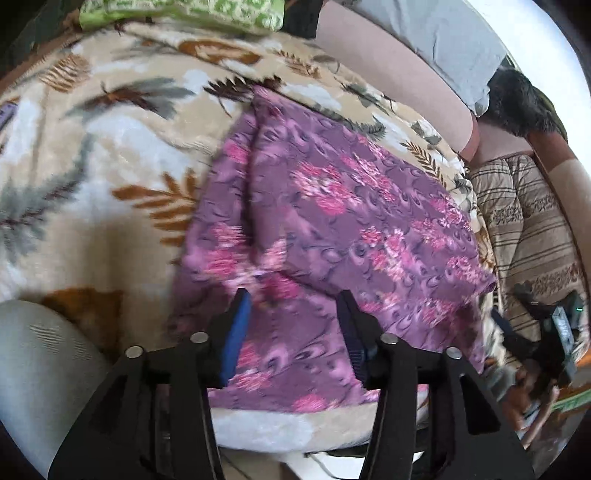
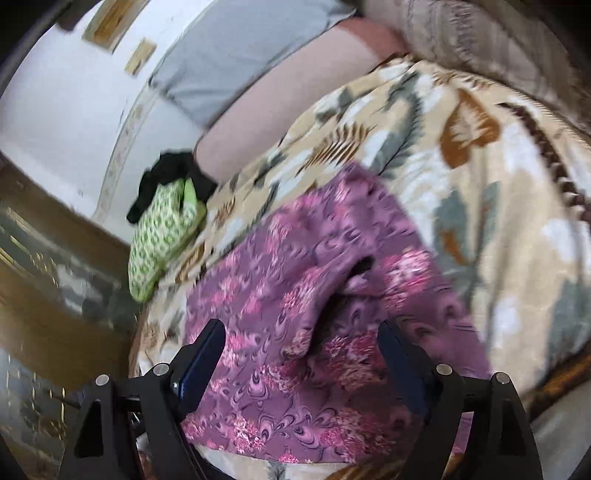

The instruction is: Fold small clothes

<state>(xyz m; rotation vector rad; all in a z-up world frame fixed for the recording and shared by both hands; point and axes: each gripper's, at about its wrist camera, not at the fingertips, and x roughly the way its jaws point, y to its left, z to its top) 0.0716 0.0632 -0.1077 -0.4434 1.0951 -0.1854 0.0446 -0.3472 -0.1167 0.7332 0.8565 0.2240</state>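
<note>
A purple garment with pink flowers (image 1: 325,229) lies spread on a beige leaf-print blanket (image 1: 110,147). It also shows in the right wrist view (image 2: 295,295), with a raised fold and a dark opening near its middle. My left gripper (image 1: 293,301) is open just above the garment's near edge, its blue-padded fingers apart with nothing between them. My right gripper (image 2: 301,332) is open over the near part of the garment, nothing between its fingers. The right gripper also shows in the left wrist view (image 1: 546,332) at the far right.
A folded green patterned cloth (image 2: 162,236) with a black item (image 2: 166,177) on it lies at the blanket's far left end. A pink sofa back (image 1: 399,85) and grey cushion (image 1: 436,33) run behind. A striped throw (image 1: 524,229) lies to the right.
</note>
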